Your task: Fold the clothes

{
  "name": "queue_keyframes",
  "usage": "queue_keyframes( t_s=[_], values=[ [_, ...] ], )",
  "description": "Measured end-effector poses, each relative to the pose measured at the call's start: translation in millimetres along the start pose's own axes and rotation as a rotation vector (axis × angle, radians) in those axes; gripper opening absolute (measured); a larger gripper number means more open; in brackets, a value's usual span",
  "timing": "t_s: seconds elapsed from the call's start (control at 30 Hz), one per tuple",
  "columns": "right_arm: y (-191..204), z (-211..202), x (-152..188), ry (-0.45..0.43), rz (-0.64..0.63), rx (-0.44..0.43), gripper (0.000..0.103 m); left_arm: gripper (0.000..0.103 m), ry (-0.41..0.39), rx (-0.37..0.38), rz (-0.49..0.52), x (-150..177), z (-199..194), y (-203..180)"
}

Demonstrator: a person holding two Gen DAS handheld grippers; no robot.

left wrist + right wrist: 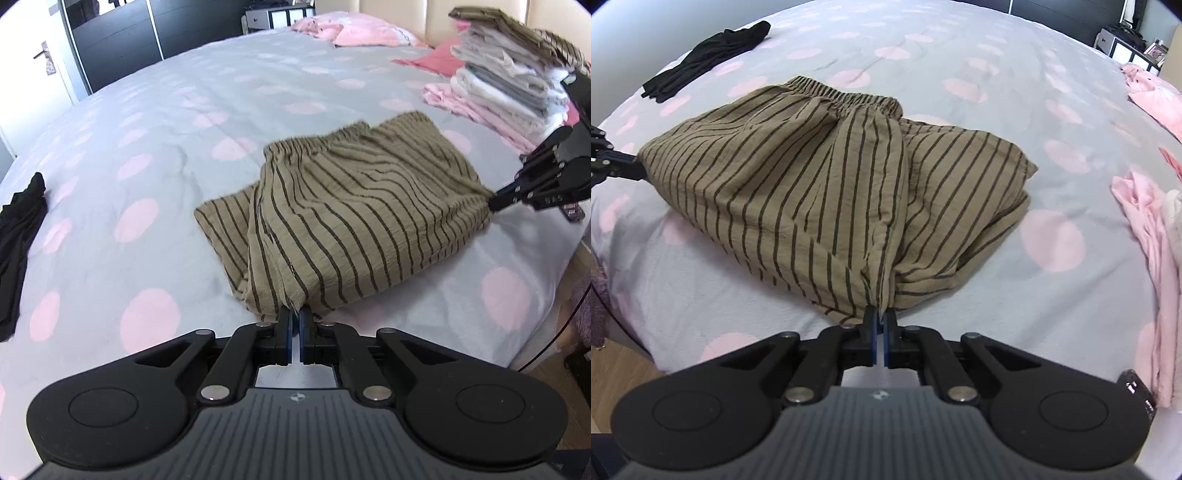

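No legible txt/labels anywhere; only faint embossed marks on right gripper (495, 199), can't read.

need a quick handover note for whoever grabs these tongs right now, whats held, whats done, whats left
Left tongs: shut on the near edge of the striped garment.
Right tongs: shut on another edge of the same garment, which hangs slightly lifted between the two.
Things: garment sits mid-bed on the spotted bedspread, elastic waistband on the far side. Folded stack is near the headboard; a black garment lies loose at the bed's edge.
Done: both grips set, garment partly folded.
Left: finish the fold, probably move it to the stack, then the black one.
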State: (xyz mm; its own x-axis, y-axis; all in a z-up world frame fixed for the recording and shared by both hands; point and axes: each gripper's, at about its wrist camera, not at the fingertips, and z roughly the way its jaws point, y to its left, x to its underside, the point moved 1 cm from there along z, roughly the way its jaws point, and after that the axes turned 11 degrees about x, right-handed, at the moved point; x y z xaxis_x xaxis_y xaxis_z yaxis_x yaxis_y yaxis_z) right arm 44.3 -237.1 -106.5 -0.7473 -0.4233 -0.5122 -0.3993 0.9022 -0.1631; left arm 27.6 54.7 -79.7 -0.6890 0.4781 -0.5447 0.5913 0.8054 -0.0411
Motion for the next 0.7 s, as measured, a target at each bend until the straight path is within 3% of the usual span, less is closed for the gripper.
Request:
queue_keyframes(
  t_s=[0.17,0.33,0.47,0.57,0.7],
  values=[
    [-2,3,-1,0.057,0.005,0.012,0.005,0.006,0.064,-0.031,-0.003,8,11,3],
    [-11,-7,-1,0.089,0.006,0.096,0.011,0.006,0.016,-0.116,-0.075,9,-5,21],
    [-20,-23,-12,-0.002,0.079,0.080,0.034,0.006,-0.096,-0.107,-0.091,-2,-18,21],
    [-21,-31,-23,-0.100,0.136,0.015,0.035,0.007,-0.186,-0.043,-0.093,-15,-19,17],
    [-3,-31,-38,-0.190,0.130,-0.080,0.038,0.012,-0.200,0.034,-0.109,-35,-1,11]
  ],
)
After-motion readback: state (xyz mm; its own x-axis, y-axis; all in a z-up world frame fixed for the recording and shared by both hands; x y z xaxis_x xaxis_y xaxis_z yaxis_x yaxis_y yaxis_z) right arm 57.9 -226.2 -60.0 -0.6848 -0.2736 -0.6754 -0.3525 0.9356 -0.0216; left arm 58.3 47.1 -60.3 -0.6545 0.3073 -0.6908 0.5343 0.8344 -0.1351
